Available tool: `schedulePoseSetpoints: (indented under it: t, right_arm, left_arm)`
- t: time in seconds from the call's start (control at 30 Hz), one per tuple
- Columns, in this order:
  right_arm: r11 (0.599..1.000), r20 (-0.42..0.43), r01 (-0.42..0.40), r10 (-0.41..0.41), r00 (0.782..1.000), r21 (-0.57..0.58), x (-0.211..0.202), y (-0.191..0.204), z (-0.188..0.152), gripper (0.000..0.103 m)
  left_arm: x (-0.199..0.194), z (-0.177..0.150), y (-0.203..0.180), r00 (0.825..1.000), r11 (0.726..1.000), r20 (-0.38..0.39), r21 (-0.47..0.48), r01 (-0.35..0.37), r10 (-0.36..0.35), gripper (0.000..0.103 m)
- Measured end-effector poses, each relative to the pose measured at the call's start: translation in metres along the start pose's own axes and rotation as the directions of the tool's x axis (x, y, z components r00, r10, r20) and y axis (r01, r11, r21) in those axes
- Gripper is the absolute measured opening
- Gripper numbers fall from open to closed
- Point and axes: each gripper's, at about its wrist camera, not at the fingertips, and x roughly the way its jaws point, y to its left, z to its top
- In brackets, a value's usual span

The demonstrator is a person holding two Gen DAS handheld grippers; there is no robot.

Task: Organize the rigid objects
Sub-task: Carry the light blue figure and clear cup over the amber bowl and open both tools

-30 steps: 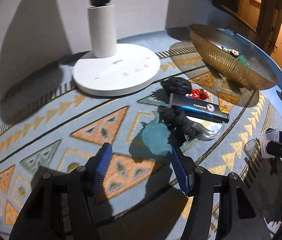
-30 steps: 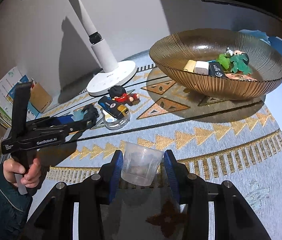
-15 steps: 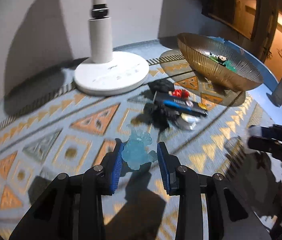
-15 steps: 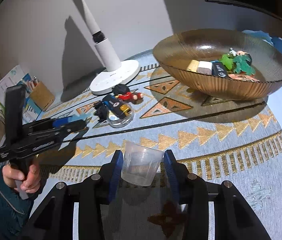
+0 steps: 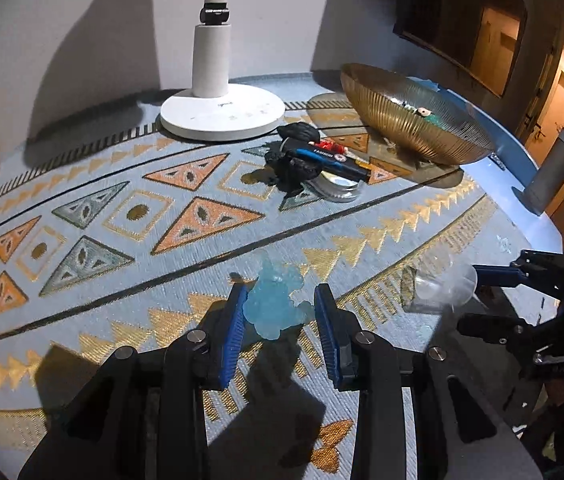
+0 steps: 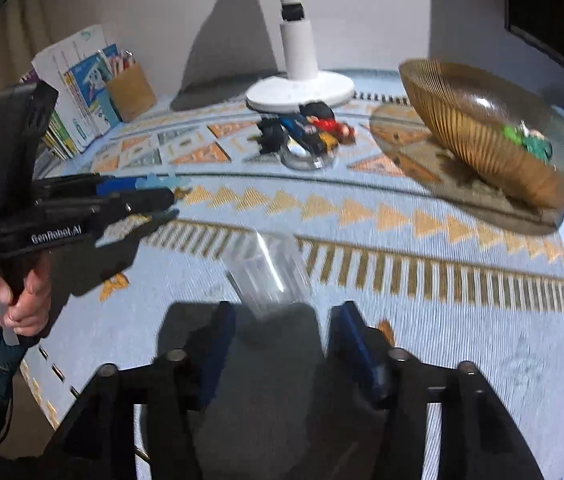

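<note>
My left gripper (image 5: 280,312) is shut on a translucent light-blue figure (image 5: 276,300) and holds it above the patterned mat; it also shows in the right wrist view (image 6: 150,188). My right gripper (image 6: 282,332) has its jaws spread, with a clear plastic cup (image 6: 270,276) tilted between and ahead of them; the frame is blurred. The cup (image 5: 439,286) shows at the right gripper's tips in the left wrist view. A gold ribbed bowl (image 5: 413,120) (image 6: 481,136) holds green toys and small items.
A white lamp base (image 5: 222,114) stands at the back. A pile of a black figure, a blue lighter, a red toy and a round tin (image 5: 313,160) lies on the mat. Books and a brown pen holder (image 6: 130,88) stand far left. A grey cylinder (image 5: 553,172) stands right.
My left gripper closed on the blue figure and carried it back from the pile towards the cup. My right gripper swung left, opened wider, and the cup tilted.
</note>
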Motion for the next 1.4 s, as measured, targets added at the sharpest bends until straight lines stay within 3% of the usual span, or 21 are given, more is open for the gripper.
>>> schedulePoseSetpoints:
  t: [0.2, 0.33, 0.37, 0.43, 0.67, 0.8, 0.93, 1.0, 1.07, 1.17, 1.27, 1.4]
  right_arm:
    - [1.000, -0.005, -0.004, 0.004, 1.000, -0.012, 0.003, 0.010, 0.008, 0.061]
    - [0.998, -0.019, 0.054, -0.055, 0.998, -0.035, 0.016, 0.017, 0.025, 0.061]
    - [0.998, -0.015, 0.055, -0.055, 0.998, -0.042, 0.018, 0.017, 0.027, 0.056]
    - [0.997, -0.016, 0.038, -0.039, 0.999, -0.060, 0.022, 0.018, 0.030, 0.036]
    - [0.998, 0.090, -0.004, -0.001, 0.996, 0.055, -0.015, -0.002, 0.035, 0.036]
    - [0.986, 0.220, 0.071, -0.103, 0.970, 0.149, -0.069, -0.041, 0.054, 0.036]
    - [0.941, 0.315, 0.116, -0.220, 0.923, 0.317, -0.124, -0.108, 0.082, 0.036]
    - [0.909, 0.347, 0.130, -0.279, 0.896, 0.395, -0.148, -0.141, 0.094, 0.036]
    - [0.886, 0.360, 0.150, -0.326, 0.874, 0.438, -0.163, -0.165, 0.105, 0.036]
    - [0.861, 0.338, 0.182, -0.369, 0.866, 0.474, -0.166, -0.192, 0.118, 0.036]
    - [0.845, 0.266, 0.194, -0.362, 0.893, 0.499, -0.144, -0.217, 0.124, 0.036]
    - [0.839, 0.185, 0.198, -0.330, 0.926, 0.506, -0.104, -0.235, 0.118, 0.036]
  left_arm:
    - [-0.003, -0.002, 0.001, 1.000, 1.000, 0.014, -0.015, 0.010, -0.010, 0.031]
    - [-0.005, -0.002, 0.001, 1.000, 1.000, 0.019, -0.015, 0.016, -0.016, 0.031]
    - [-0.004, -0.002, 0.000, 1.000, 1.000, 0.018, -0.012, 0.013, -0.013, 0.031]
    - [-0.004, -0.002, -0.002, 1.000, 1.000, 0.017, -0.003, 0.005, -0.005, 0.031]
    - [-0.022, 0.025, -0.023, 0.996, 0.999, 0.079, 0.004, 0.034, -0.034, 0.031]
    - [-0.047, 0.072, -0.064, 0.977, 0.995, 0.193, 0.051, 0.082, -0.090, 0.031]
    - [-0.063, 0.131, -0.106, 0.930, 0.989, 0.336, 0.080, 0.128, -0.147, 0.031]
    - [-0.060, 0.161, -0.126, 0.917, 0.984, 0.360, 0.092, 0.151, -0.174, 0.031]
    - [-0.047, 0.188, -0.142, 0.914, 0.980, 0.353, 0.096, 0.176, -0.199, 0.031]
    - [-0.014, 0.208, -0.158, 0.931, 0.981, 0.310, 0.092, 0.171, -0.191, 0.031]
    - [0.038, 0.215, -0.167, 0.961, 0.985, 0.220, 0.070, 0.156, -0.168, 0.031]
    - [0.084, 0.204, -0.172, 0.978, 0.986, 0.127, 0.038, 0.165, -0.169, 0.031]
